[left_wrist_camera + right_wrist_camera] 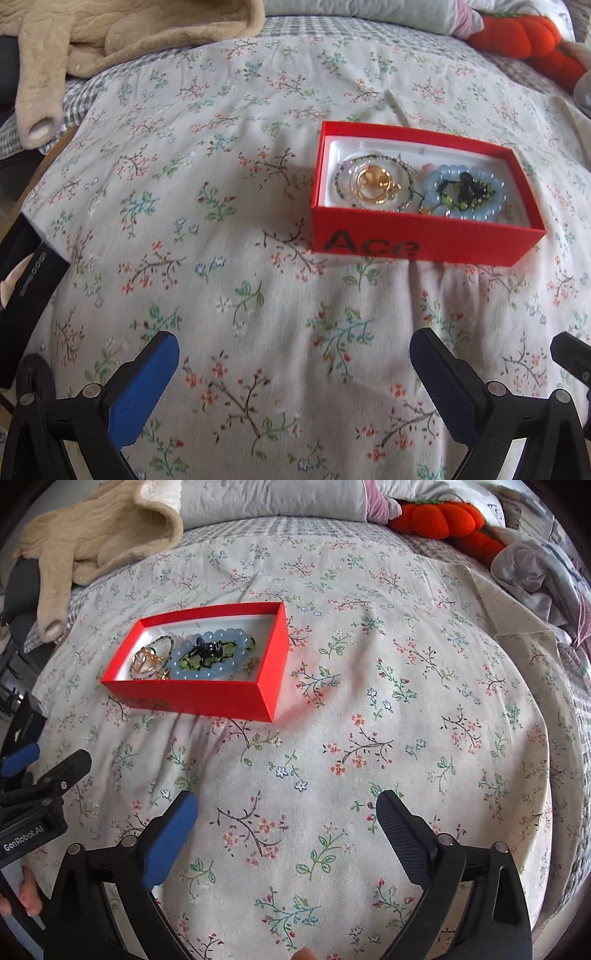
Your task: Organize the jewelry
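Note:
A red box point(417, 243) marked "Ace" lies on the floral bedspread, ahead and right of my left gripper point(293, 350), which is open and empty. Inside lie a light blue bead bracelet point(463, 192), gold rings point(375, 182) within a thin beaded bracelet point(373, 164), and a black and green piece point(467, 190). In the right wrist view the red box point(207, 698) sits ahead and left of my right gripper point(288, 808), also open and empty. The blue bracelet point(207, 672) and gold rings point(147, 661) show inside. The left gripper's fingers point(74, 762) show at the left edge.
A beige fleece garment point(92, 37) lies at the back left, an orange plush point(524, 37) and grey pillows point(273, 498) at the back. A black box point(22, 295) sits at the left bed edge. Crumpled clothes point(535, 572) lie at the far right.

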{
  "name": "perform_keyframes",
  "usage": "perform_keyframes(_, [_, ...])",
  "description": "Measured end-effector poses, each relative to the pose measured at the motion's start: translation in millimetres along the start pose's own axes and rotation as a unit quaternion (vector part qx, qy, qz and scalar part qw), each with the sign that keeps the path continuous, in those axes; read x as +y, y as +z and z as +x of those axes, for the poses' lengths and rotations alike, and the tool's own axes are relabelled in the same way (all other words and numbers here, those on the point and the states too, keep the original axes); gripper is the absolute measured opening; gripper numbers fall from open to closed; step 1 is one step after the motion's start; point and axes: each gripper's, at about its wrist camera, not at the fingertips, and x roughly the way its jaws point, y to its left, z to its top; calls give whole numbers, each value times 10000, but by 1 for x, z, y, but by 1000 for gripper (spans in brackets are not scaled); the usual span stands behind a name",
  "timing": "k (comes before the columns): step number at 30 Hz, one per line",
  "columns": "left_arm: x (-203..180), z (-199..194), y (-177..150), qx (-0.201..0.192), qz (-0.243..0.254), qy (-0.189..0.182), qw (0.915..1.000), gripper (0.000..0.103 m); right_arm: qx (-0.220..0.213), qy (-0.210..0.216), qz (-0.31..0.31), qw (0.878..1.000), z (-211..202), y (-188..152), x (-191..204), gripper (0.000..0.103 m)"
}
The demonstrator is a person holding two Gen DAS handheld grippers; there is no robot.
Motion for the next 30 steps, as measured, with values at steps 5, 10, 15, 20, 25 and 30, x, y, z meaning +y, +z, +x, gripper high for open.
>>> perform_keyframes(5, [-4,2,-12,195,21,46,9998,102,-54,-104,-43,9999,-5,-9,2,101])
perform_keyframes(10, [-9,2,-14,240,53,-32,9997,102,-88,-198,-59,9997,-3,-8,1,101])
perform_keyframes(15, [-11,2,-15,248,33,-57,9997,102,-15,-232,-19,9997,3,-5,0,101])
perform_keyframes(20, [-14,2,-14,274,87,-127,9995,102,-2,-208,-58,9998,4,-5,4,101])
perform_keyframes(25, [-16,1,-14,239,132,-79,9996,102,0,-220,-33,9998,5,-5,3,101])
perform_keyframes(30, [-16,1,-15,246,140,-43,9996,102,-7,-223,30,9997,4,-5,-1,101])
